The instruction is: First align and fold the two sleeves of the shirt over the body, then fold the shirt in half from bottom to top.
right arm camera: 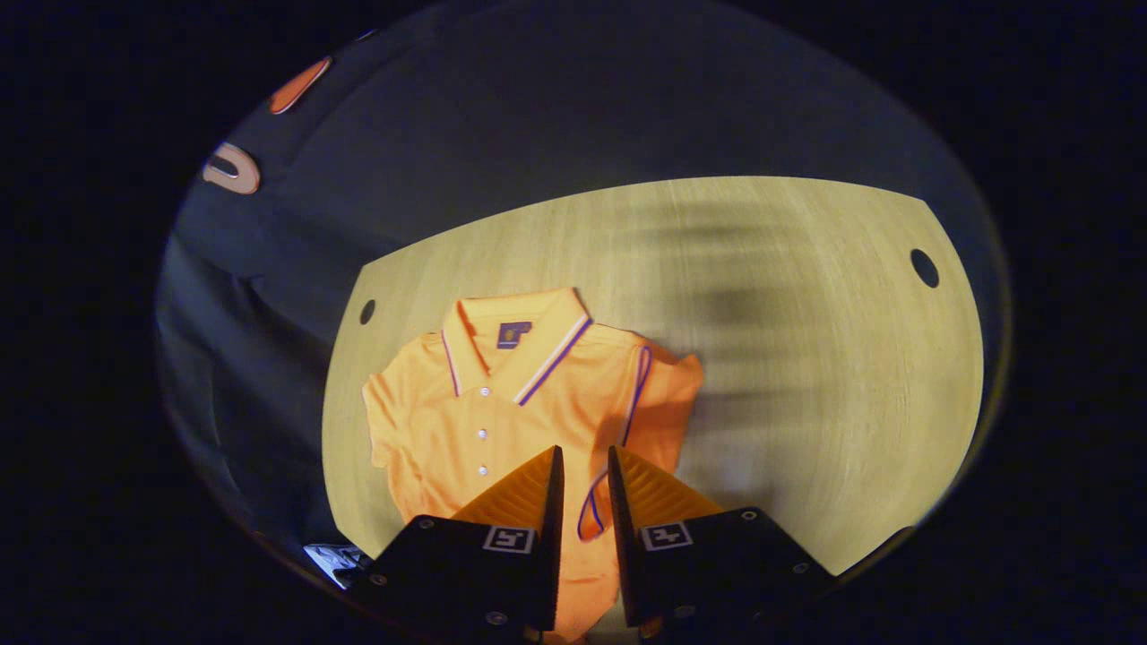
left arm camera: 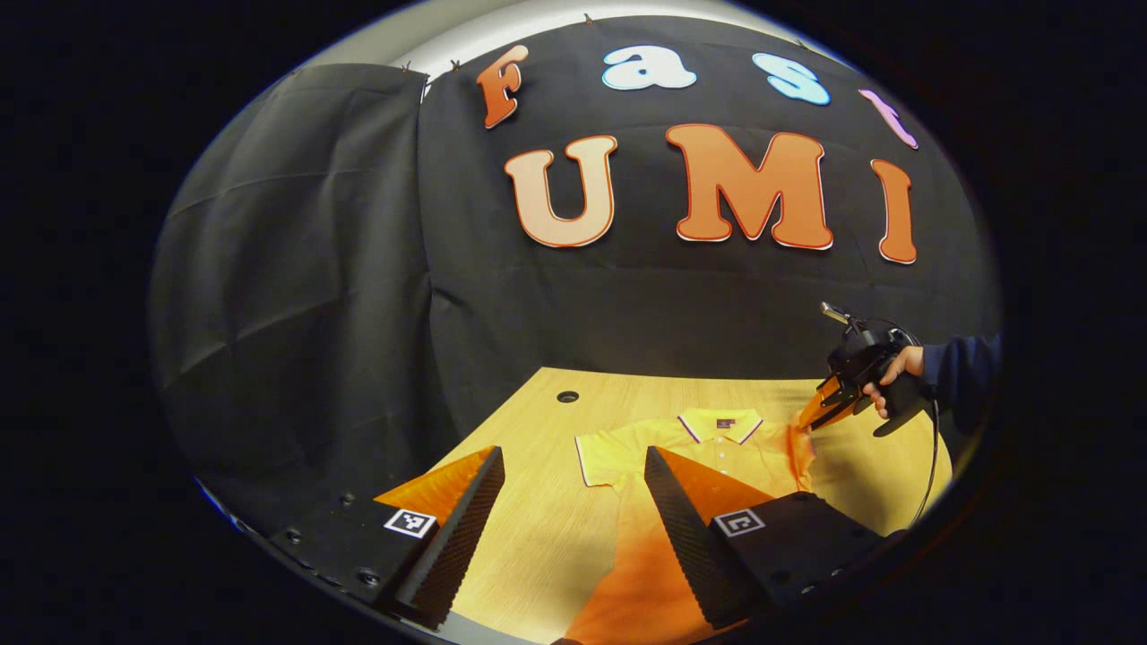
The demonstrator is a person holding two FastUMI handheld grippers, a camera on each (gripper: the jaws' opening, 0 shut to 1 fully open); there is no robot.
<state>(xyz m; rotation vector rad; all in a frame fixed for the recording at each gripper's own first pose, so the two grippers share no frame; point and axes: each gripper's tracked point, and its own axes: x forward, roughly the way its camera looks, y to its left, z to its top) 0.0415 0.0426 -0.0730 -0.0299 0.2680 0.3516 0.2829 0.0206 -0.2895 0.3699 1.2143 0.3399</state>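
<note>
Surface: pale wooden table (right arm camera: 806, 376) with round cable holes, black cloth wall behind. At 6 o'clock in the left gripper view, the left gripper (left arm camera: 573, 502) stands spread wide, nothing between its fingers, above the shirt's lower body. The orange short-sleeved polo shirt (right arm camera: 502, 403) lies flat, long axis running near to far, collar at 12 o'clock. The right gripper (right arm camera: 584, 484), jaws nearly closed, pinches the folded-in sleeve hem; a hand (left arm camera: 896, 376) in a dark sleeve holds it.
</note>
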